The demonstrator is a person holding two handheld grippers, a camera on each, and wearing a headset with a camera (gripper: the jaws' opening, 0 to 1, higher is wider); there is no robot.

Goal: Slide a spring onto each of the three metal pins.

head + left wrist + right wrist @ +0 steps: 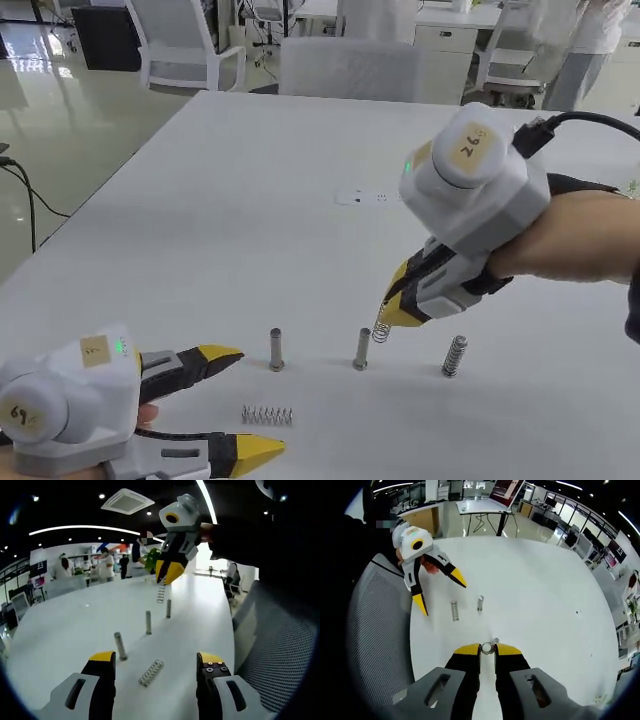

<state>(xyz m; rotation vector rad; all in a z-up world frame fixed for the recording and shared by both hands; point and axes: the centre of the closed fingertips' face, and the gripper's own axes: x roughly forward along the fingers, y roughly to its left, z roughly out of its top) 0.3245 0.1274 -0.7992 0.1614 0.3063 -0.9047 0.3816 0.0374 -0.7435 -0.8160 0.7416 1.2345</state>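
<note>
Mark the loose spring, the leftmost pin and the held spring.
loose spring [267, 414], head view, middle coils.
leftmost pin [276, 348], head view, mid-shaft.
held spring [381, 332], head view, lower coils.

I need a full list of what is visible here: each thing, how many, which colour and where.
table: 1, white, under everything.
pins: 3, silver, upright in a row.
springs: 3, silver; one flat on the table near the left pin, one on the right pin, one held by the middle pin's top.
socket strip: 1, white, beyond the pins.
chairs: several, white, beyond the table.
left gripper: 1, grey with yellow tips, open.
right gripper: 1, same colours, shut on a spring.
</note>
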